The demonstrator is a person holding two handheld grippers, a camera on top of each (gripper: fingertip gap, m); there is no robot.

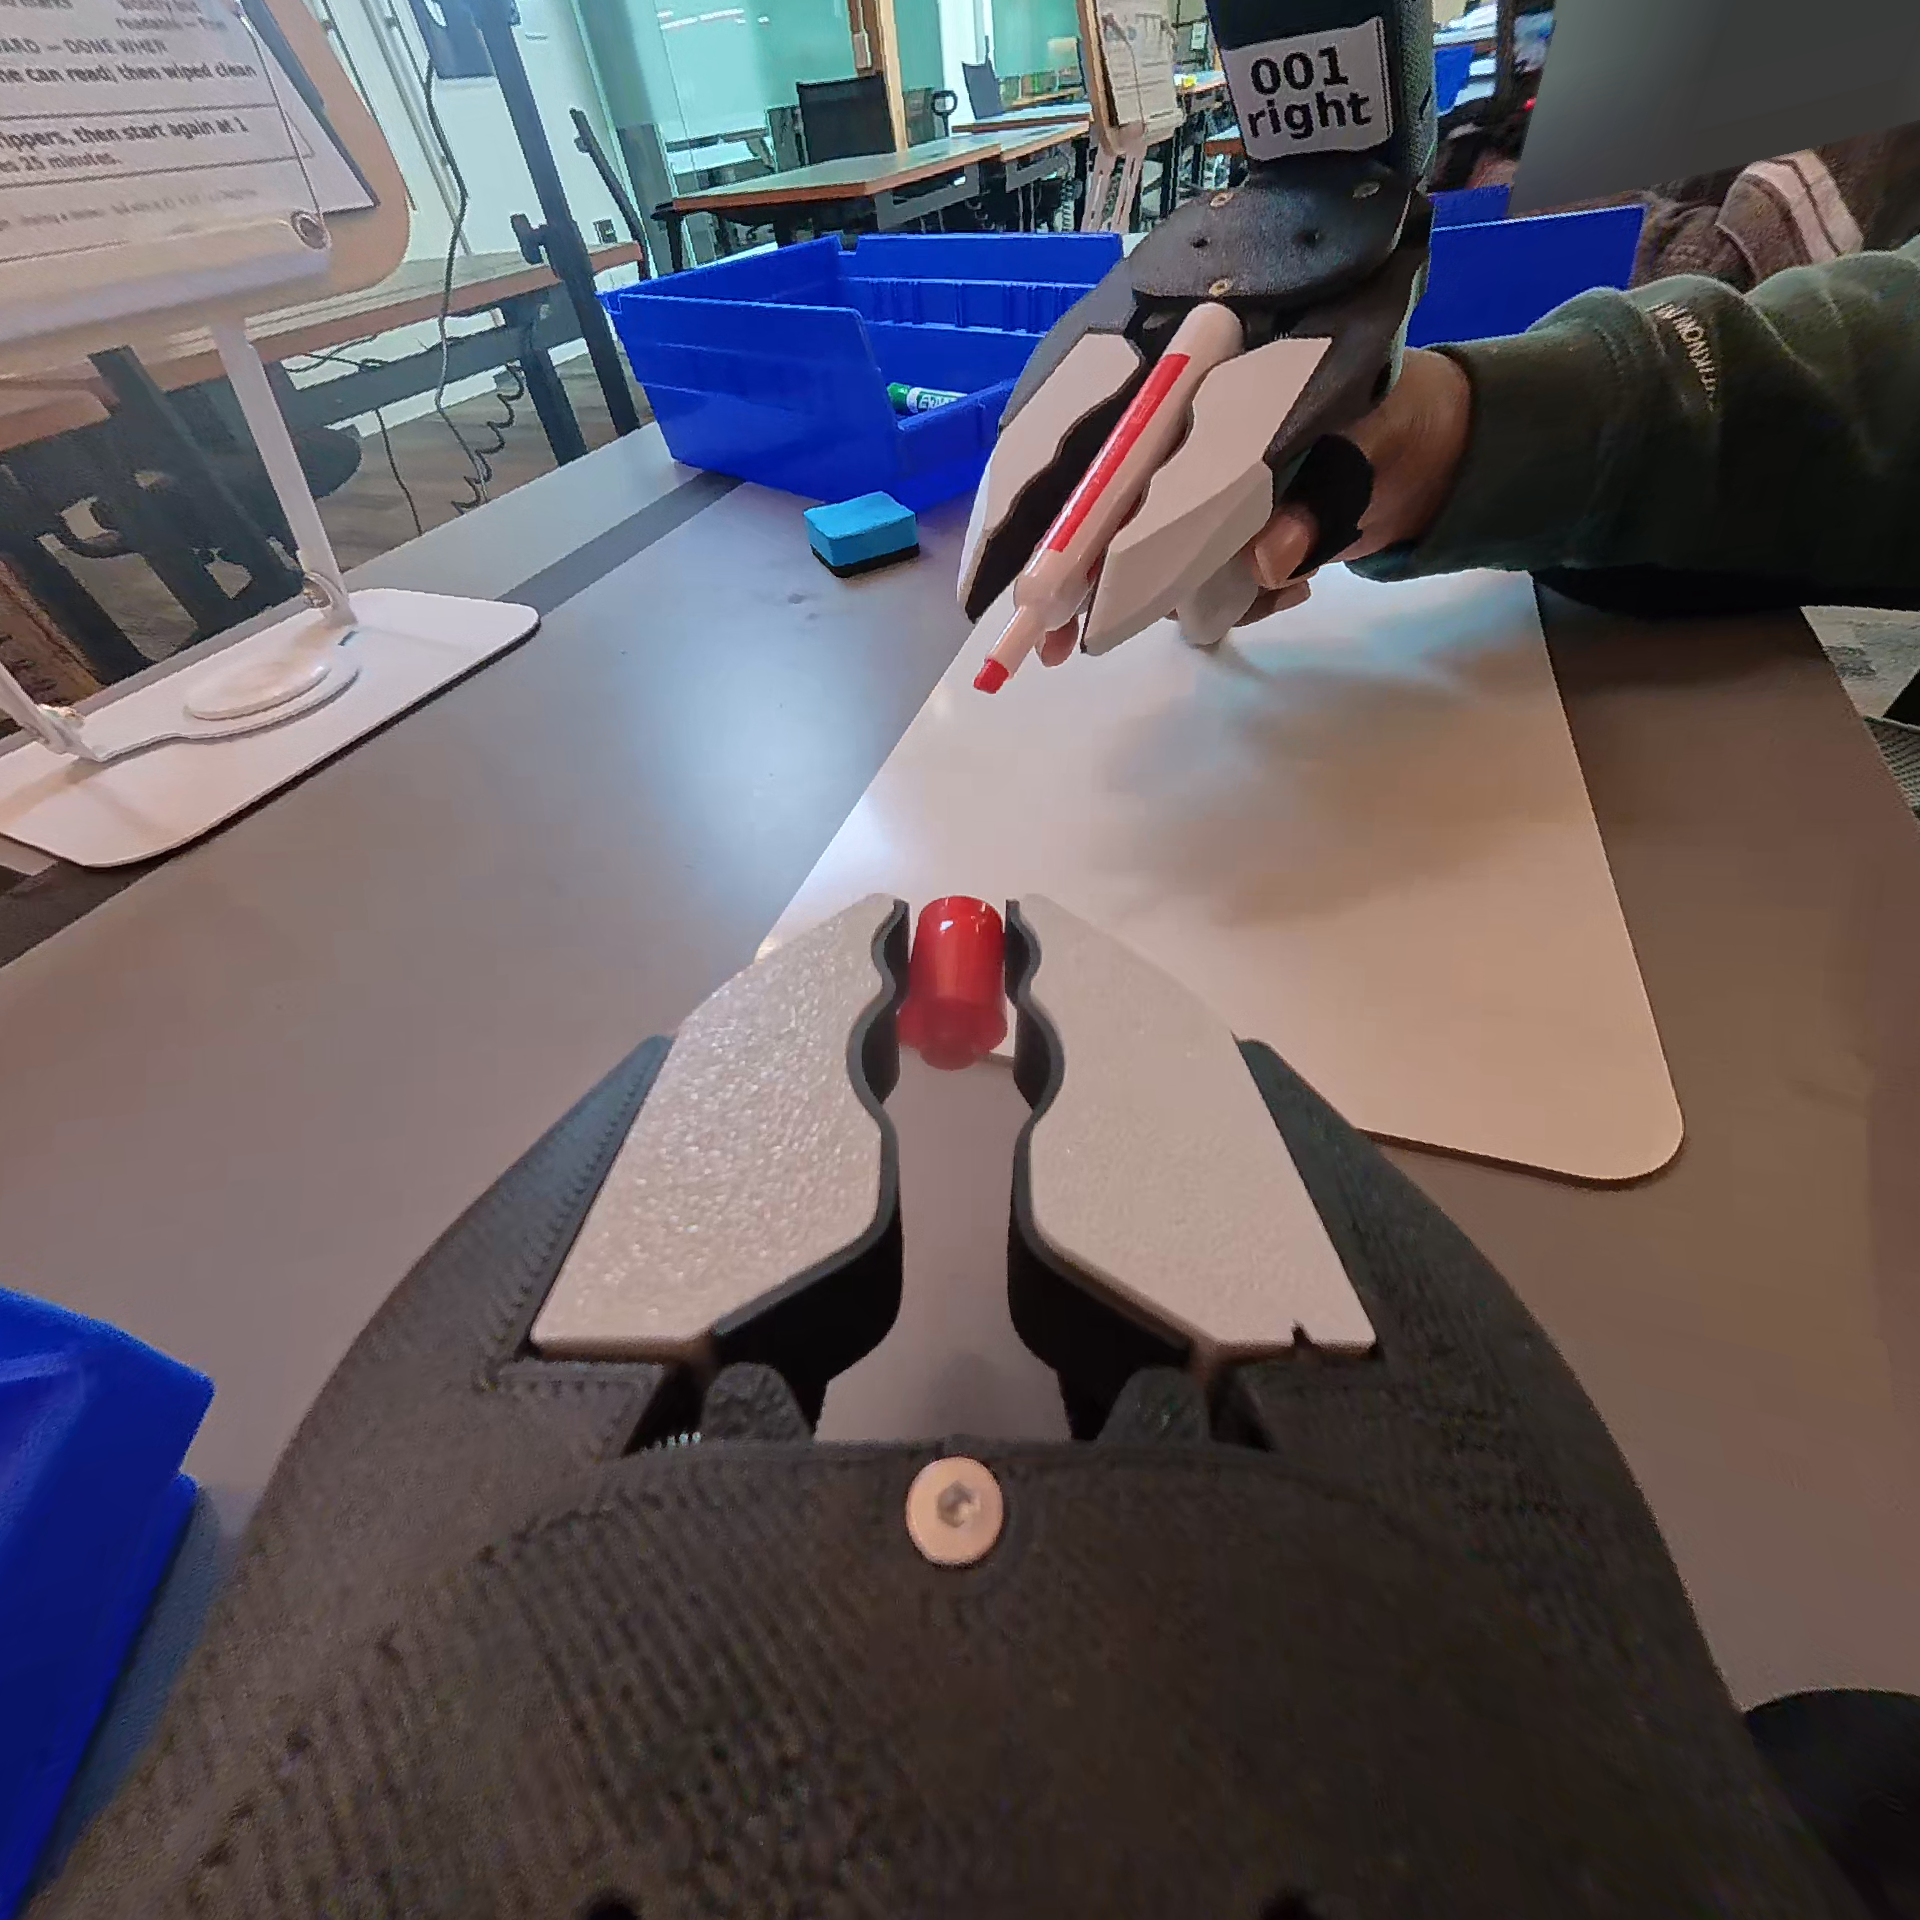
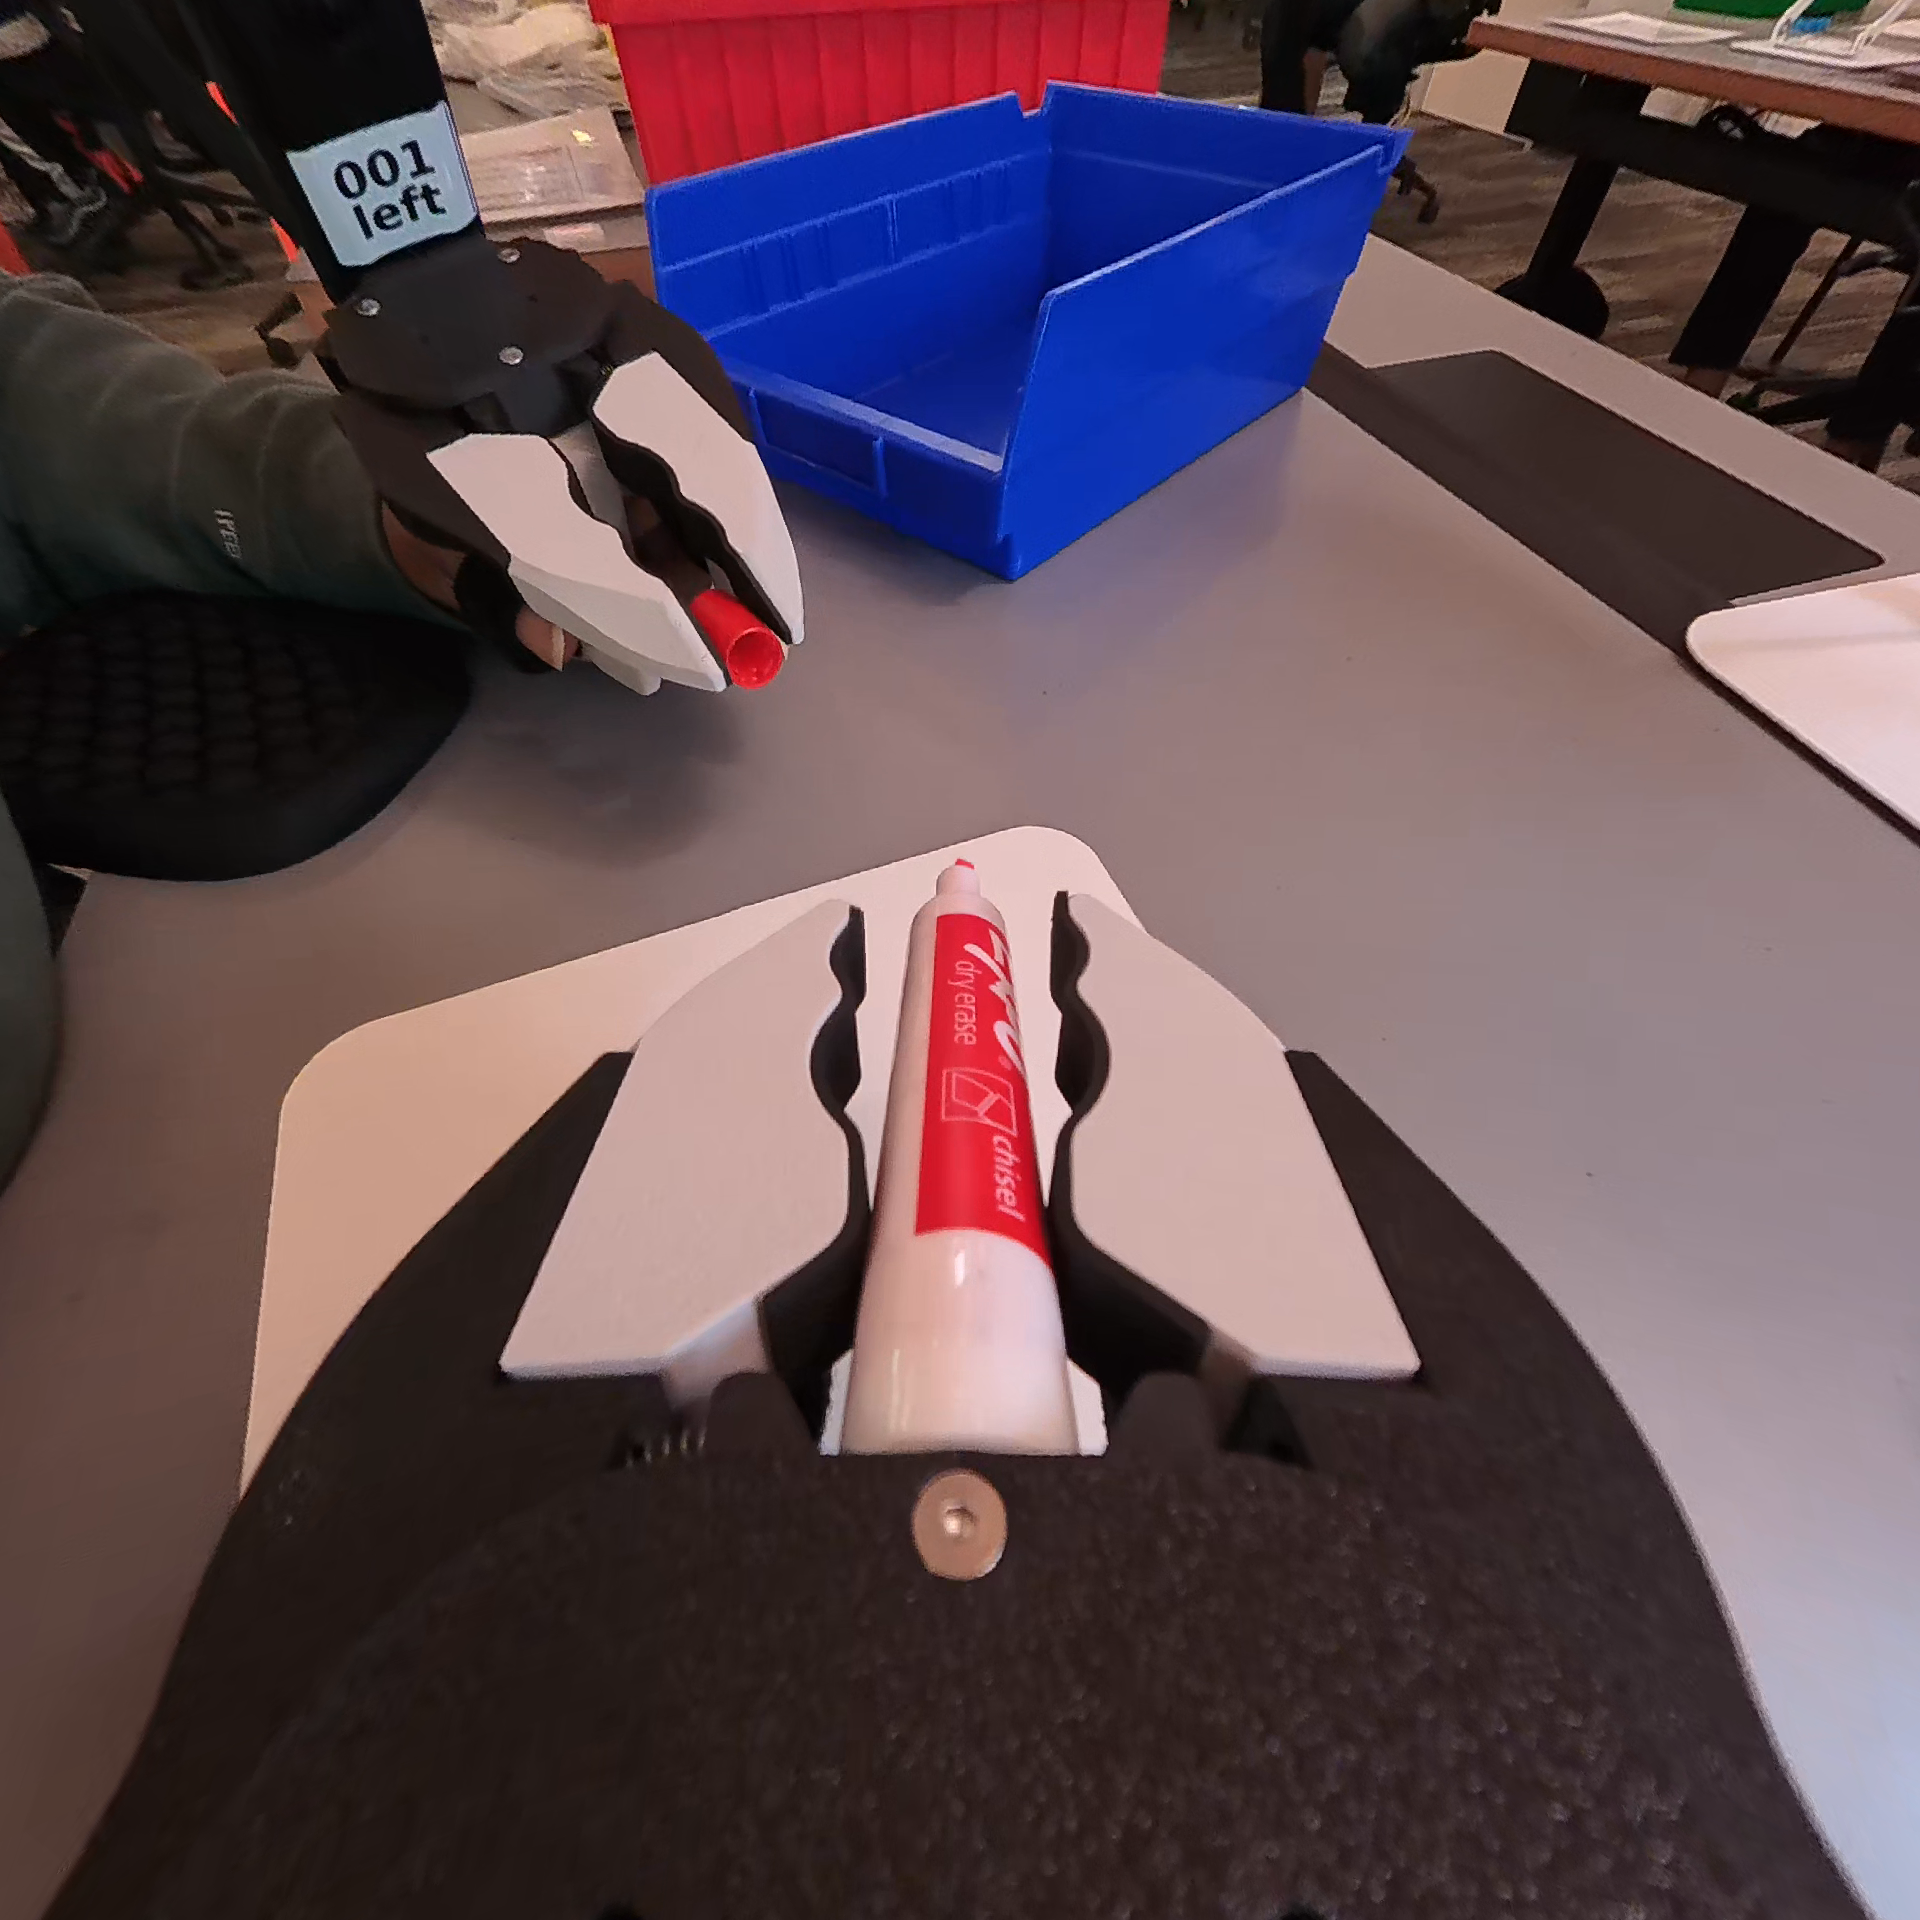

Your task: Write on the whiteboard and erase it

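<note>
Gripping the red marker [image 2: 961, 1091] far back, the right tool [image 2: 956, 914] risks it pivoting against the whiteboard [image 1: 1351, 883]; the left tool [image 1: 951, 914] pinches the red cap [image 1: 951, 977].

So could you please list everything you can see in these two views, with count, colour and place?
Marker: one, white and red, uncapped, in the right gripper, above the whiteboard.
Cap: one, red, in the left gripper.
Whiteboard: one, white, flat on the table.
Eraser: one, blue and black, beside a bin.
Bins: at least two, blue, on the grey table.
Green marker: one, inside a bin.
Stand: one, white, left.
Left gripper, right gripper: hand-held, green sleeves.
</note>
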